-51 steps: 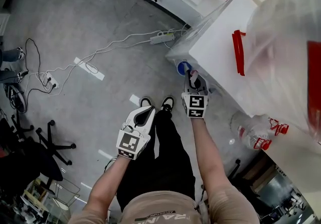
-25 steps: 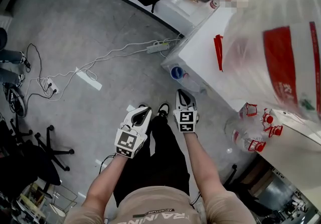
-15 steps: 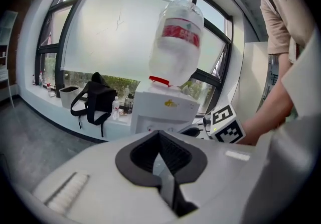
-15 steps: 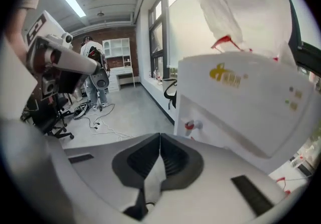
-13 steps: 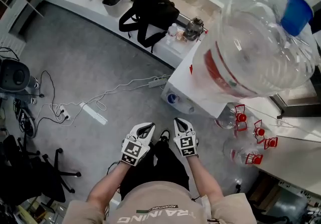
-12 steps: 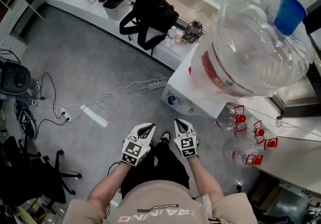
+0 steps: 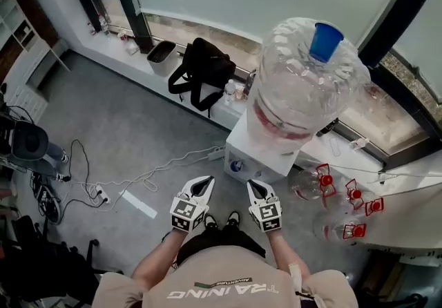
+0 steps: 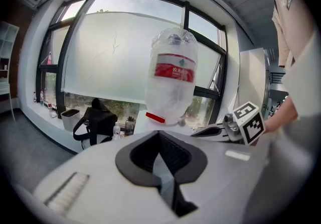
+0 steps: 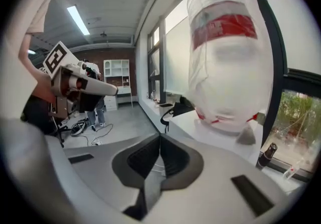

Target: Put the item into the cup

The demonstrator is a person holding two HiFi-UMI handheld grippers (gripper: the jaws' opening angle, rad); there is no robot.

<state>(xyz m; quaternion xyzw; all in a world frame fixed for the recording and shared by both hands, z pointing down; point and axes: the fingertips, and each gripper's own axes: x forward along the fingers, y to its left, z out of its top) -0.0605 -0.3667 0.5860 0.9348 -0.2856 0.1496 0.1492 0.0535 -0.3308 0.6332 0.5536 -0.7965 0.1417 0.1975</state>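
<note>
No cup or loose item shows clearly in any view. My left gripper [image 7: 204,181] and right gripper [image 7: 253,184] are held side by side at waist height, both shut and empty. They point at a white water dispenser [image 7: 257,156] with a big clear bottle [image 7: 300,85] on top, blue cap [image 7: 324,41] up. A small blue round part [image 7: 237,166] sits on the dispenser's front. In the left gripper view the bottle [image 8: 173,80] stands ahead and the right gripper [image 8: 235,125] is beside mine. The right gripper view has the bottle [image 9: 225,52] close, and the left gripper [image 9: 75,81] at left.
A black backpack [image 7: 204,72] and a grey bin [image 7: 164,52] rest on the window ledge, with small bottles [image 7: 231,90] beside the dispenser. Cables and a power strip [image 7: 138,203] lie on the floor at left. Empty jugs with red handles [image 7: 342,196] stand at right.
The right gripper has drawn back from the blue part on the dispenser's front. The head view has lifted and backed off, so the whole dispenser and window show. Both grippers stay shut.
</note>
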